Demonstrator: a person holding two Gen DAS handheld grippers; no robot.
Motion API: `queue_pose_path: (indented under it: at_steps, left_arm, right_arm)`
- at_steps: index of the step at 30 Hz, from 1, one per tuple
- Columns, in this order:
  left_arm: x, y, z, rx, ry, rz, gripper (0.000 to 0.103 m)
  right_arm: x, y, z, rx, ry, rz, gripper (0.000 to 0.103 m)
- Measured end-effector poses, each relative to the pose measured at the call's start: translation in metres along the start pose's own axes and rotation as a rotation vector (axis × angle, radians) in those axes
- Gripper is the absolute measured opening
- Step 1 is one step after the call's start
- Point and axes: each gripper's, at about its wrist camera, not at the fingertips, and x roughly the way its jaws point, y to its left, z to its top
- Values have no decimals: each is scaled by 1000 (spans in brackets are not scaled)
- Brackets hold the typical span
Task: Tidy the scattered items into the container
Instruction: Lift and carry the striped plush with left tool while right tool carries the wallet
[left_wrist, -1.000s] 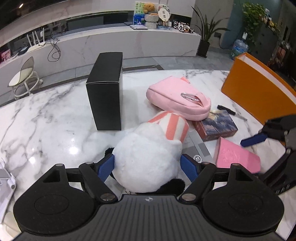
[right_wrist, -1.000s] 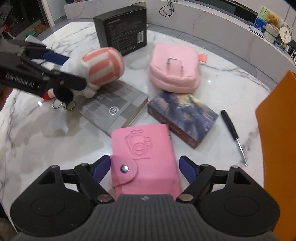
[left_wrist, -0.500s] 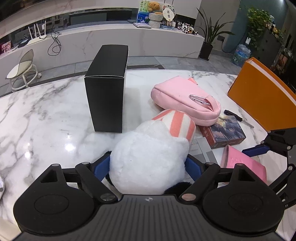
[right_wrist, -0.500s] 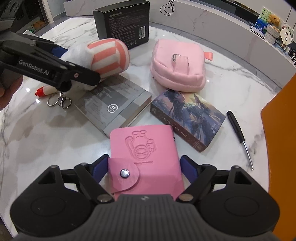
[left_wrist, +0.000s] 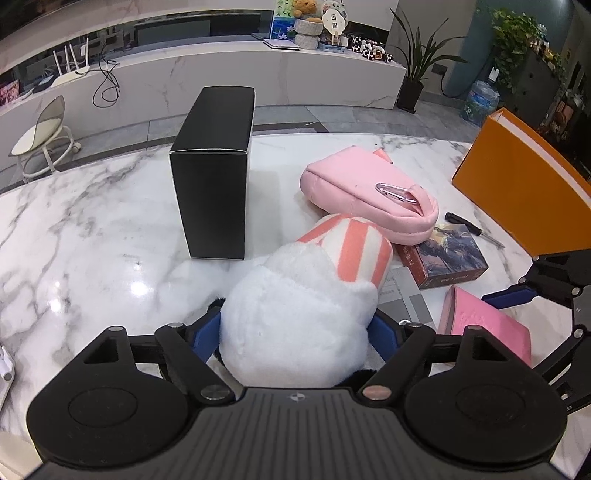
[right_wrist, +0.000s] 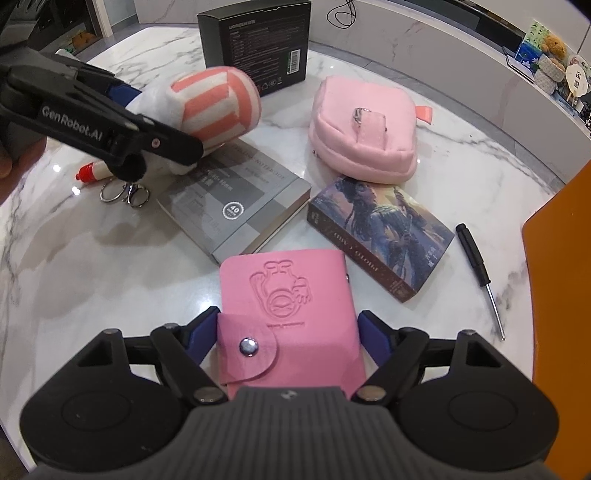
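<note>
Our left tool (left_wrist: 295, 332) pinches the plush (left_wrist: 295, 317); our right tool (right_wrist: 284, 332) clamps the wallet (right_wrist: 286, 306), lower centre. The squashy plush could slip free before the orange box (left_wrist: 517, 184), upper right.

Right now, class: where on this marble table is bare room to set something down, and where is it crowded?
Bare marble lies left of the black box and between the keyrings and pink wallet. Crowded: plush toy, notebook, pink pouch, picture box.
</note>
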Motion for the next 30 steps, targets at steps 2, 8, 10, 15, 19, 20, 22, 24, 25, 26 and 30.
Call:
queue_pose_path:
  at_steps: [2, 8, 10, 15, 19, 20, 22, 24, 25, 26, 30]
  left_arm:
    - [-1, 1, -1, -5, 1, -3, 94]
    - [-4, 2, -1, -13, 1, -8, 93]
    - [-5, 2, -1, -14, -1, -7, 93]
    - [-13, 4, -2, -19, -7, -4, 93]
    - [-23, 3, -2, -22, -23, -2, 92]
    - [-27, 3, -2, -22, -31, 0, 92]
    - [-36, 2, -3, -29, -50, 0, 92]
    - [-45, -1, -4, -30, -64, 1, 92]
    - [-49, -3, -4, -25, -70, 3, 92]
    - [-53, -6, -3, -17, -74, 7, 92]
    - [-71, -19, 7, 20, -85, 18, 92]
  right_arm:
    - [-1, 0, 0, -2, 3, -3, 81]
    - [-4, -2, -1, -1, 5, -10, 81]
    - [-6, -3, -1, 1, 3, -12, 81]
    - [-13, -6, 0, 3, -7, -19, 81]
    - [-22, -8, 3, 0, -24, -23, 81]
    - [-26, -8, 3, -2, -30, -25, 81]
    - [-35, -9, 5, -5, -44, -28, 81]
    - [-43, -10, 6, -8, -58, -31, 81]
    - [-48, -11, 7, -10, -65, -33, 81]
    - [-53, -11, 8, -11, -73, -35, 81]
    - [-82, -19, 8, -16, -111, -52, 81]
